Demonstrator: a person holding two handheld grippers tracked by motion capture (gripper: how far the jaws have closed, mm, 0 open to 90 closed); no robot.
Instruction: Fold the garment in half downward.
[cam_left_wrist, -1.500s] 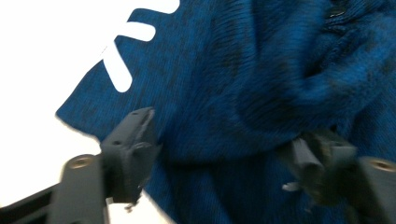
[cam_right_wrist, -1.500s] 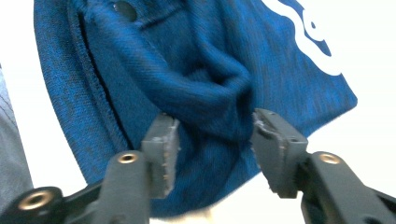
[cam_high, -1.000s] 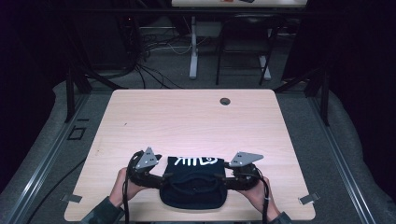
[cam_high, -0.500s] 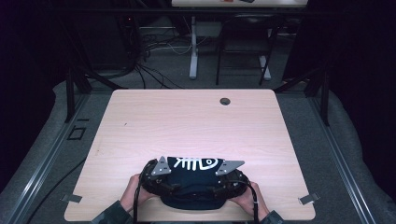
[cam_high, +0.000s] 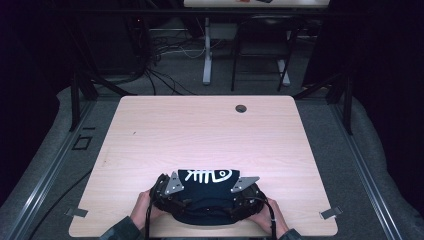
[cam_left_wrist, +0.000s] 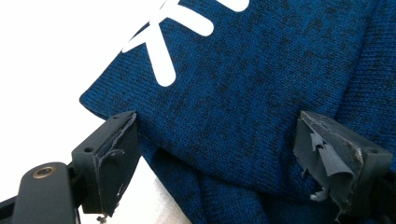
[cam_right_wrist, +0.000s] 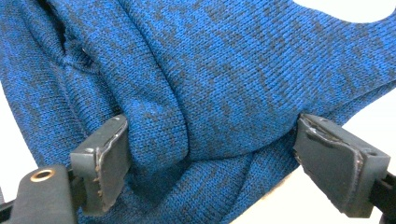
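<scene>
Both tools stand with jaws wide and have just been opening: the left gripper (cam_high: 172, 192) and the right gripper (cam_high: 245, 192) sit at either end of a folded blue sweater (cam_high: 205, 192), its cloth lying slack between the pads with nothing pinched. It rests at the near edge of the table (cam_high: 210, 130), white fish-bone print up. That pairing suggests the bundle was set down evenly and let go.

Lab, framed test table (cam_high: 150, 130), floor cables (cam_high: 165, 80)
</scene>
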